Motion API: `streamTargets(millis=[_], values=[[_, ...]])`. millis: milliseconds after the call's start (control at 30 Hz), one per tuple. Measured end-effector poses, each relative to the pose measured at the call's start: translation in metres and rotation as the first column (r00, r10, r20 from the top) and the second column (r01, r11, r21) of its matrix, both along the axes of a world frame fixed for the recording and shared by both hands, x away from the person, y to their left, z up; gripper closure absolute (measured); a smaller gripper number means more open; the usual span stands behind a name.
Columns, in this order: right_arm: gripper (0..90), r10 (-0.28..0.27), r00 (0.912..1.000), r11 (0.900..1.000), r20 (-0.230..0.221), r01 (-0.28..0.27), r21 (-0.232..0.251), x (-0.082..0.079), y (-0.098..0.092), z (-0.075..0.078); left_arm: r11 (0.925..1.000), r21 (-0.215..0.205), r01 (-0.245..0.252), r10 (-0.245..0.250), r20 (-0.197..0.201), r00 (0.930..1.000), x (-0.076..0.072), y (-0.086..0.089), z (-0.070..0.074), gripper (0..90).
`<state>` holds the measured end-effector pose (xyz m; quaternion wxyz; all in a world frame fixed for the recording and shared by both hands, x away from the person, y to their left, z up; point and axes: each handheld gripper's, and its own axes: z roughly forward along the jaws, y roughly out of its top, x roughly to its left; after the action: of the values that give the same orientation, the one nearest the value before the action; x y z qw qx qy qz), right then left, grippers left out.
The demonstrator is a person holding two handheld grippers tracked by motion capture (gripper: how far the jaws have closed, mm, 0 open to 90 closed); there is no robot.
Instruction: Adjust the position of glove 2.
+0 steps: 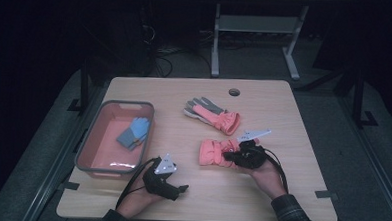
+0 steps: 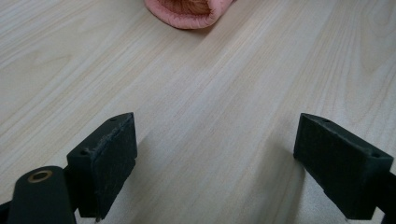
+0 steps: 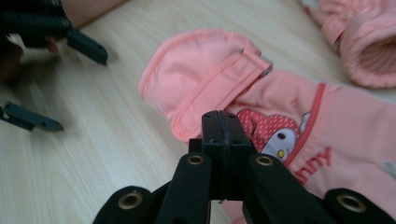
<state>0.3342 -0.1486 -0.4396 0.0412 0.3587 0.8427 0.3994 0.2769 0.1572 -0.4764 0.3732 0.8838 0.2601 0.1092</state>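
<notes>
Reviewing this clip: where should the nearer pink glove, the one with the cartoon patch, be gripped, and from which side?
Probably at the cuff end of the pink glove, on the folded strap flap. It lies flat on the table, and the flap's raised edge gives thin jaws something to pinch. Come in low from the cuff side, where the open left hand-held gripper already faces it.

Left gripper (image 1: 180, 189) lay low near the table's front edge, held in the left hand (image 1: 141, 197), forearm coming in from below. Its jaws stood wide apart, nothing between them. Right gripper (image 3: 220, 122) was gripped by the right hand (image 1: 267, 177), plaid sleeve at the wrist, pointed leftward. Its jaws were pressed flat together, pads meeting; whether anything sat between them couldn't be told.
</notes>
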Motion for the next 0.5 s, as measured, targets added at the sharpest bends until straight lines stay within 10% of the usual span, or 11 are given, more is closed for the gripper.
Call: streamTargets(millis=[500], values=[[90.0,-0.065,0.9971,0.995,-0.041,0.062,-0.076,0.002,-0.037,-0.009,1.0,-0.002,-0.001,0.001,0.001,1.0,0.0,0.0,0.0,12.5]])
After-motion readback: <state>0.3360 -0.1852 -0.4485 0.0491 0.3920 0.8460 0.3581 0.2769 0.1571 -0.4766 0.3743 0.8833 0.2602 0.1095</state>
